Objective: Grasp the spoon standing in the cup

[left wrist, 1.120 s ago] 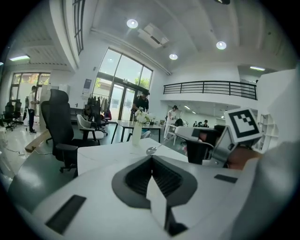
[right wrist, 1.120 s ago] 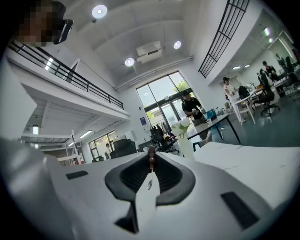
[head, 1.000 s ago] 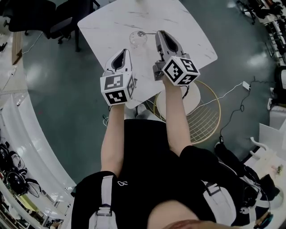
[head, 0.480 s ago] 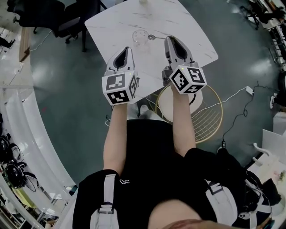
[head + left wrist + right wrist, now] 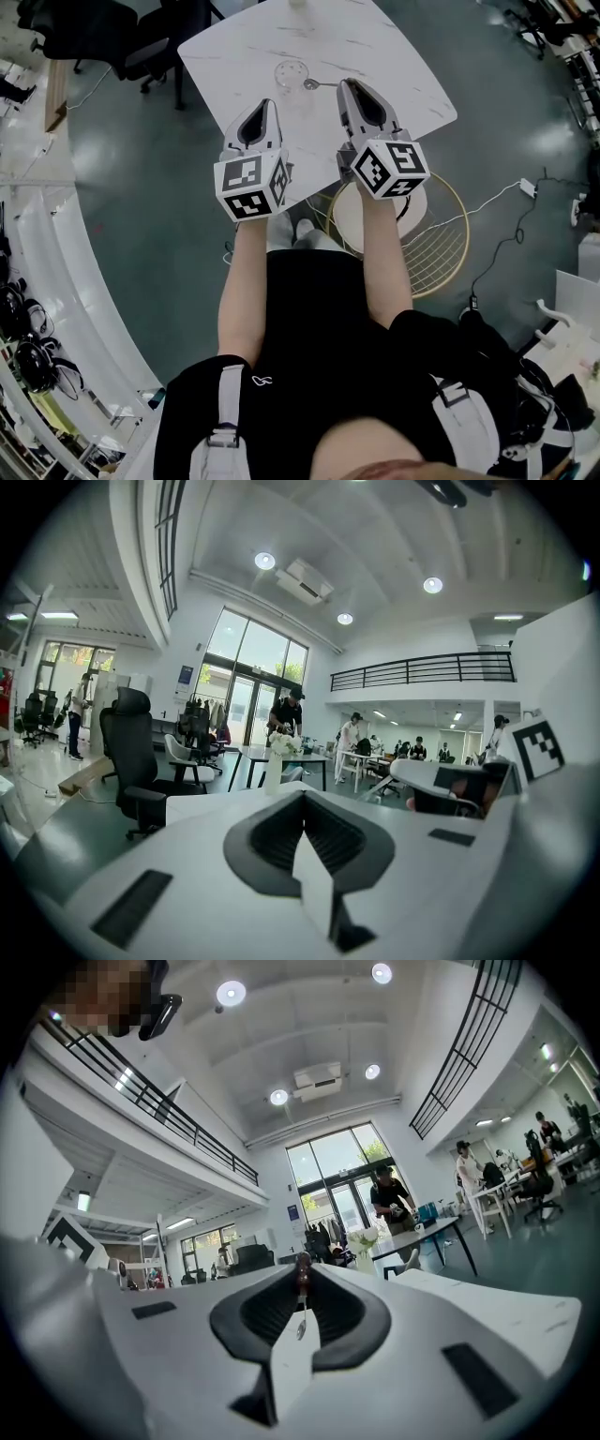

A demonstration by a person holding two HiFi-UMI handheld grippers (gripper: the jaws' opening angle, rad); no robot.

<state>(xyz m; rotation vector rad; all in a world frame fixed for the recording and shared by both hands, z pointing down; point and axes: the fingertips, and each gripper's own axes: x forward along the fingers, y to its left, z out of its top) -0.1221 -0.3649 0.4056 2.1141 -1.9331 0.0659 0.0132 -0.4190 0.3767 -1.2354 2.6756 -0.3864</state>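
A clear glass cup [image 5: 292, 73] stands on the white marble table [image 5: 403, 66]. My right gripper [image 5: 344, 84] is shut on the handle of a metal spoon [image 5: 317, 84], which sticks out level to the left, its bowl just right of the cup and outside it. In the right gripper view the spoon [image 5: 302, 1274] shows pinched between the closed jaws of the right gripper [image 5: 302, 1283]. My left gripper [image 5: 265, 103] hovers over the table's near part, below and left of the cup. The left gripper [image 5: 302, 803] has its jaws together with nothing between them.
A white vase [image 5: 298, 4] stands at the table's far edge. Black office chairs [image 5: 84, 33] are beyond the table's left corner. A round wire stool [image 5: 436, 239] with a white seat sits under my right arm. A cable [image 5: 492, 197] runs across the floor at right.
The spoon's bowl has moved from over the cup's rim to the right of the cup, carried by the right gripper. The left gripper has barely moved.
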